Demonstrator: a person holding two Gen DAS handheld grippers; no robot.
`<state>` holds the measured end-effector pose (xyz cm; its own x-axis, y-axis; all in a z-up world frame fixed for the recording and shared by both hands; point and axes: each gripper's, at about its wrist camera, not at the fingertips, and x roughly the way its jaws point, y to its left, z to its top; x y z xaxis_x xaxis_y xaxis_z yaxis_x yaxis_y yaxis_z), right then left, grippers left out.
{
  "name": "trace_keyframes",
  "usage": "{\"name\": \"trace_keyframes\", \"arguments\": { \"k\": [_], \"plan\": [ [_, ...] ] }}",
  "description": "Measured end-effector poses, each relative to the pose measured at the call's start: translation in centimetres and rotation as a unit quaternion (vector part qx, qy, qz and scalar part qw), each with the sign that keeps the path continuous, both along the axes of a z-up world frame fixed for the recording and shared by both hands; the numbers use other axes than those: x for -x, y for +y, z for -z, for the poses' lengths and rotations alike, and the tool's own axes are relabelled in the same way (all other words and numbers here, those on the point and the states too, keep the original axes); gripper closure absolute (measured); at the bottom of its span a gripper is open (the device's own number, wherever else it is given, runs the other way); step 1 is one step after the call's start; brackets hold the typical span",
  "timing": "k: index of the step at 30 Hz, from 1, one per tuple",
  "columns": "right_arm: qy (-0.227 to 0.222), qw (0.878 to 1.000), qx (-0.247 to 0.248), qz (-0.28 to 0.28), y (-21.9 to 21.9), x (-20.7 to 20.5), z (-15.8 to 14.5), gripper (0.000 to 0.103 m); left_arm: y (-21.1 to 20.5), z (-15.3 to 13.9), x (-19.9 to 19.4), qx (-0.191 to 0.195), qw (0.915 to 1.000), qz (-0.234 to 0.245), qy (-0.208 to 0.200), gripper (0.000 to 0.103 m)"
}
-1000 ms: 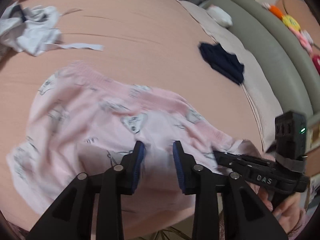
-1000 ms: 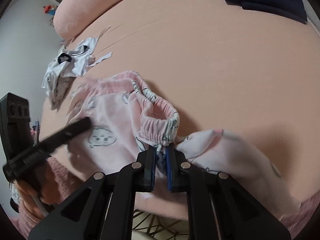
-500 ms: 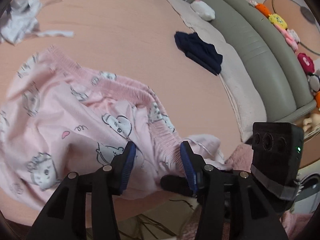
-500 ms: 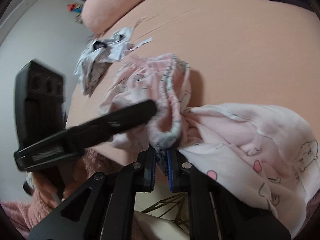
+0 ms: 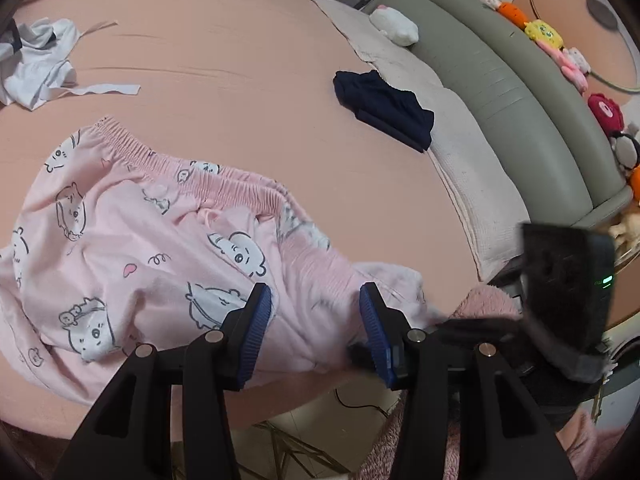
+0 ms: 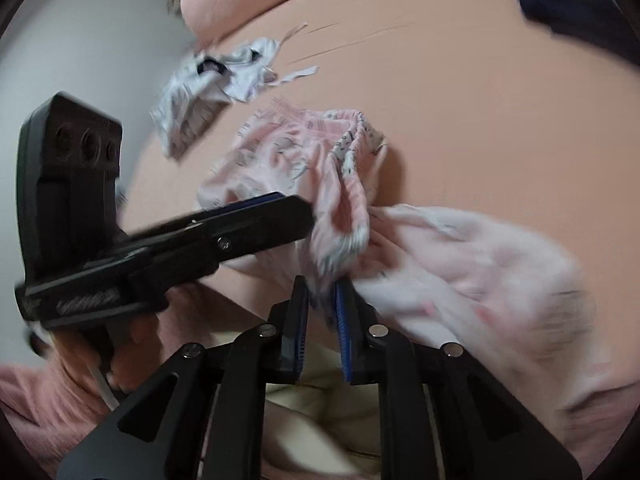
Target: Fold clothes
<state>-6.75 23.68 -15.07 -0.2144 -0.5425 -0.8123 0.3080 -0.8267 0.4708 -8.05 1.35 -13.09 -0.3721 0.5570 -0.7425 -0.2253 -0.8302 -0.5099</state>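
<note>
Pink pyjama shorts [image 5: 132, 256] crumpled ahead of left gripper [image 5: 316, 312], jaws apart; right gripper [image 6: 322, 300] clamped on waistband, likely for straightening.

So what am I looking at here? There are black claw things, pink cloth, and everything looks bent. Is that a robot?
No robot: a person holds a hand-operated gripper in each hand, and a fisheye camera on each one looks along its two fingers, which bends the picture. One picture comes from the left gripper, whose blue-padded fingers stand wide apart over the pink pyjama pants, gripping nothing. The other comes from the right gripper, whose fingers are nearly closed and seem to pinch a fold of the same pants, though blur makes that uncertain. In that view the left gripper appears from the side, held by a hand in a fuzzy pink sleeve. The pants lie on a peach bed sheet, with a crumpled white garment and a dark navy garment farther off.
</note>
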Motion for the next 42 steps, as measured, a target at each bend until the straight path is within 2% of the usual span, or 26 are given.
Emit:
{"name": "trace_keyframes", "arguments": {
  "k": [4, 6, 8, 13, 17, 18, 20, 22, 26, 28, 30, 31, 32, 36, 38, 39, 40, 41, 42],
  "plan": [
    [0.023, 0.995, -0.024, 0.091, 4.9, 0.2, -1.9, 0.09, -0.1, -1.3, -0.2, 0.011, 0.9993, -0.011, 0.033, 0.056],
    [0.033, 0.989, -0.041, 0.141, 6.9, 1.0, -1.8, 0.089, 0.4, -0.9, 0.1, -0.002, 0.9998, 0.001, 0.022, 0.056],
    [0.025, 0.984, -0.069, 0.162, 7.2, 2.3, -0.3, 0.089, 1.2, -0.2, 0.0, -0.008, 0.9998, 0.013, 0.011, 0.056],
    [-0.02, 0.986, -0.084, 0.143, 5.6, 3.6, 4.0, 0.089, 2.9, 2.1, 0.2, -0.007, 0.9997, 0.014, -0.02, 0.055],
    [-0.024, 0.993, -0.059, 0.1, 3.8, 2.2, 3.7, 0.088, 3.7, 2.7, 0.6, 0.031, 0.9992, 0.007, -0.024, 0.054],
    [-0.032, 0.995, -0.048, 0.085, 3.1, 1.8, 3.8, 0.088, 3.3, 2.8, 0.5, 0.038, 0.9989, -0.001, -0.028, 0.062],
    [-0.042, 0.996, -0.037, 0.064, 2.2, 1.3, 4.0, 0.088, 2.6, 3.0, 0.4, 0.054, 0.9977, -0.018, -0.036, 0.088],
    [-0.048, 0.997, -0.024, 0.06, 2.5, 1.3, 4.0, 0.088, 1.8, 3.3, 0.3, 0.069, 0.996, -0.034, -0.045, 0.09],
    [-0.029, 0.995, -0.009, 0.1, 4.1, 3.1, 1.6, 0.087, -2.1, 1.5, -0.9, 0.093, 0.9916, -0.081, -0.038, 0.092],
    [-0.014, 0.995, 0.001, 0.096, 2.6, 4.5, 0.3, 0.082, -4.0, 0.6, -1.4, 0.103, 0.989, -0.1, -0.034, 0.092],
    [-0.006, 0.997, 0.007, 0.071, 0.4, 6.0, -0.7, 0.066, -5.4, -0.3, -1.8, 0.119, 0.9856, -0.117, -0.025, 0.092],
    [-0.001, 0.998, 0.009, 0.061, -0.9, 6.5, -1.1, 0.053, -6.2, -0.5, -2.0, 0.125, 0.984, -0.125, -0.023, 0.092],
    [0.004, 0.999, 0.015, 0.046, -2.4, 7.2, -1.4, 0.049, -6.7, -0.4, -2.2, 0.123, 0.9837, -0.129, -0.024, 0.092],
    [-0.005, 1.0, 0.021, 0.003, -7.9, 9.3, -1.4, 0.045, -8.6, 0.3, -2.9, 0.102, 0.9841, -0.141, -0.036, 0.092],
    [-0.002, 1.0, -0.005, -0.012, -9.9, 9.8, -0.4, 0.027, -8.9, 0.7, -2.6, 0.099, 0.9842, -0.142, -0.039, 0.092],
    [-0.008, 0.999, -0.021, -0.022, -11.0, 10.0, 0.5, 0.026, -9.0, 0.9, -2.4, 0.098, 0.9842, -0.142, -0.04, 0.092],
    [-0.023, 0.999, -0.031, -0.033, -11.8, 10.3, 1.7, 0.026, -9.1, 1.1, -2.1, 0.097, 0.9842, -0.142, -0.041, 0.092],
    [-0.037, 0.998, -0.04, -0.044, -12.7, 10.6, 2.8, 0.04, -9.2, 1.3, -1.9, 0.096, 0.9842, -0.142, -0.042, 0.092],
    [-0.058, 0.996, -0.035, -0.055, -13.1, 10.8, 3.9, 0.06, -9.3, 1.5, -1.7, 0.096, 0.9842, -0.143, -0.044, 0.092]
  ]
}}
